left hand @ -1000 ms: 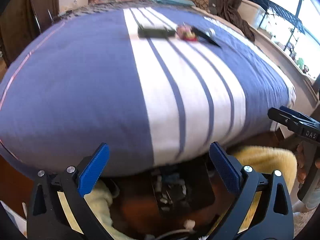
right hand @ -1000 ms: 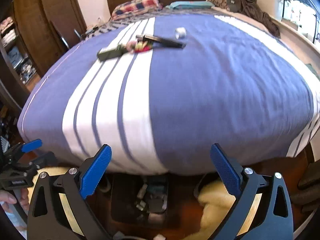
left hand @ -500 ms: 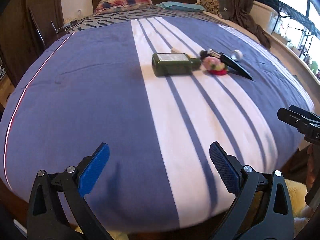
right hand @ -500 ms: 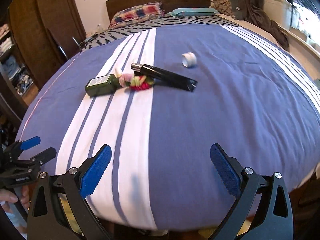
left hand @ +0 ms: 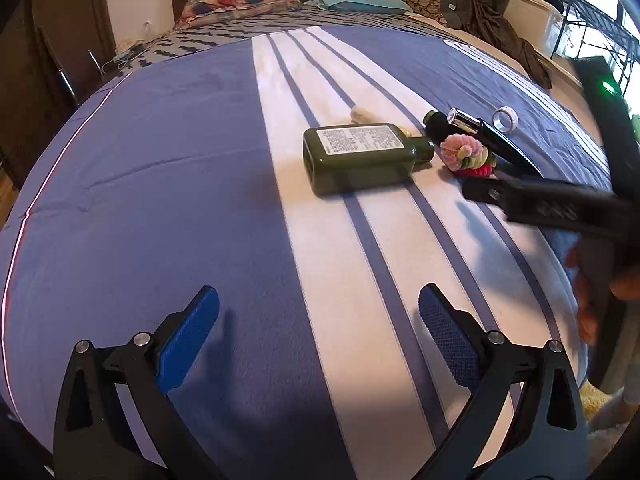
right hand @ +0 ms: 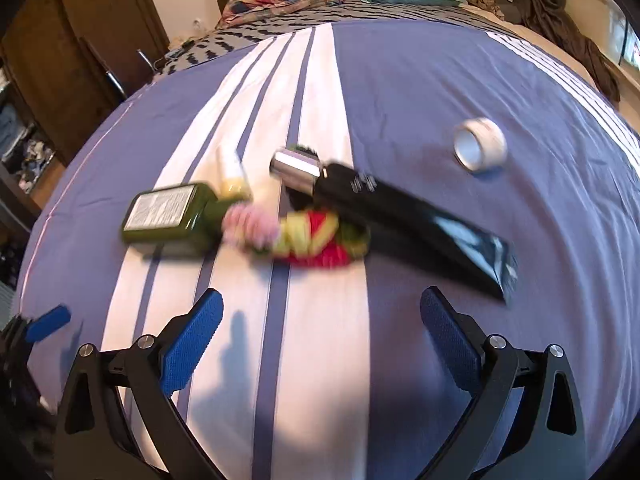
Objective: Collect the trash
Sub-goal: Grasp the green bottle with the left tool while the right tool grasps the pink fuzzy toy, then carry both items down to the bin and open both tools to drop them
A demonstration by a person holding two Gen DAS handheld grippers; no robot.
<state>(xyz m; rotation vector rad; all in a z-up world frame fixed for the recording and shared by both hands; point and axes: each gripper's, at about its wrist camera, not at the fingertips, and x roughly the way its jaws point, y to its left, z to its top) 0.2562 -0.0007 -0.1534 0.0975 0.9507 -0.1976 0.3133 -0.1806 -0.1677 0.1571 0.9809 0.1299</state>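
Several items lie together on a blue and white striped bedspread (left hand: 168, 184) (right hand: 420, 92). A dark green bottle (left hand: 360, 156) (right hand: 168, 216) lies on its side. Beside it sits a pink, yellow and red knitted piece (left hand: 468, 156) (right hand: 296, 236). A black tube with a silver cap (left hand: 492, 136) (right hand: 400, 216) lies slantwise, and a roll of white tape (left hand: 505, 119) (right hand: 479, 149) rests further right. A small cream tube (right hand: 232, 176) lies behind the bottle. My left gripper (left hand: 318, 332) is open, well short of the bottle. My right gripper (right hand: 320, 332) is open, just short of the knitted piece, empty.
Pillows (left hand: 240, 0) and a headboard lie at the far end of the bed. A dark wardrobe (right hand: 72, 40) stands on the left. Brown cloth (left hand: 496, 20) is draped at the far right, by a window. A hand (left hand: 592, 296) holds the right tool at the bed's right edge.
Both grippers have risen from below the foot of the bed and moved forward over it. The items now appear much nearer, the right gripper closest to them.
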